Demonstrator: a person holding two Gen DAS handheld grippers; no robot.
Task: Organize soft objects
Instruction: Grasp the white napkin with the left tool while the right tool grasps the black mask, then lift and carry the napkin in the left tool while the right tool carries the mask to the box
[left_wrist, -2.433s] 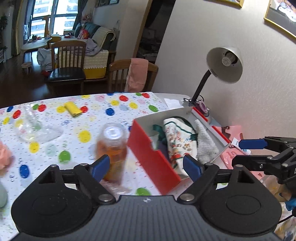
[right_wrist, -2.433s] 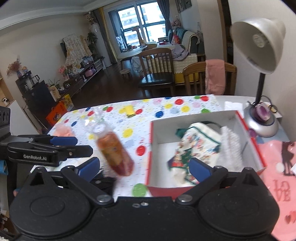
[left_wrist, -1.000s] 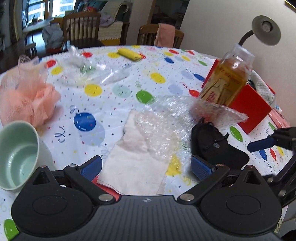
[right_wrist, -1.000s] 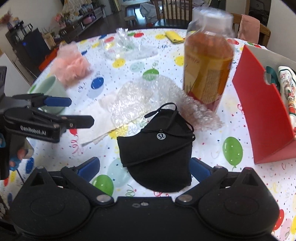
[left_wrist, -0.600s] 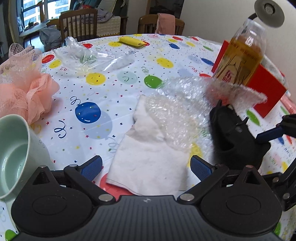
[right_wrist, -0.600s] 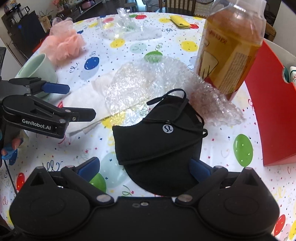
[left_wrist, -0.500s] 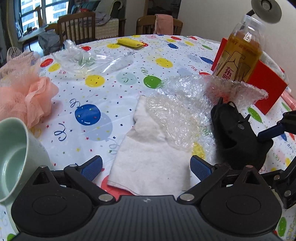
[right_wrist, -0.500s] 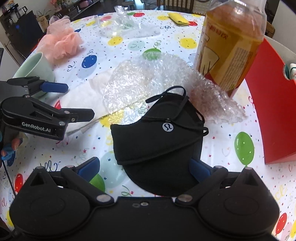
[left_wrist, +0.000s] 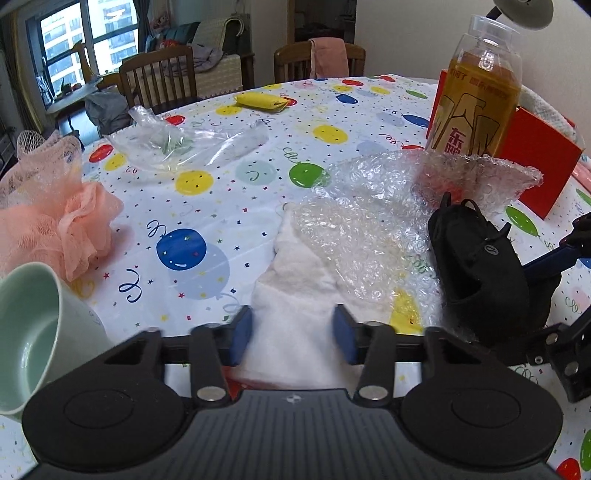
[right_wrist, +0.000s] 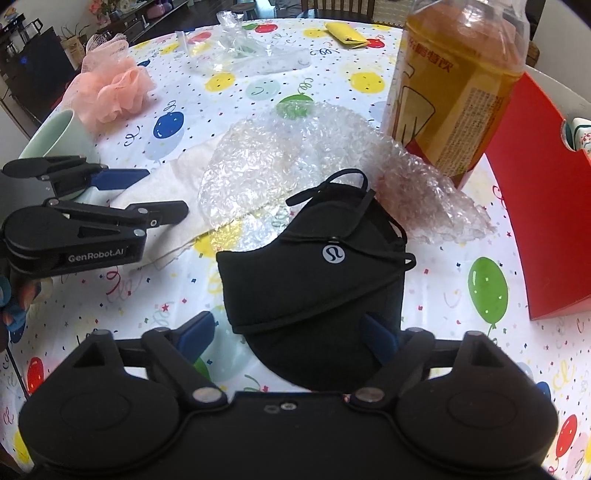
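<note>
A white cloth lies on the balloon-print table, partly under a sheet of bubble wrap. My left gripper straddles the cloth's near end, jaws half closed around it, a gap still showing. It also shows in the right wrist view. A black face mask lies in front of my right gripper, whose jaws sit open around the mask's near edge. The mask also shows in the left wrist view. A red box holding cloths stands at the right.
A tall bottle of amber drink stands beside the red box. A pink bath pouf and a pale green cup sit at the left. A clear plastic bag and a yellow pouch lie farther back.
Both grippers came down from the red box to the table. My left gripper's jaws have narrowed around the white cloth. My right gripper moved closer to the mask, jaws narrowing slightly.
</note>
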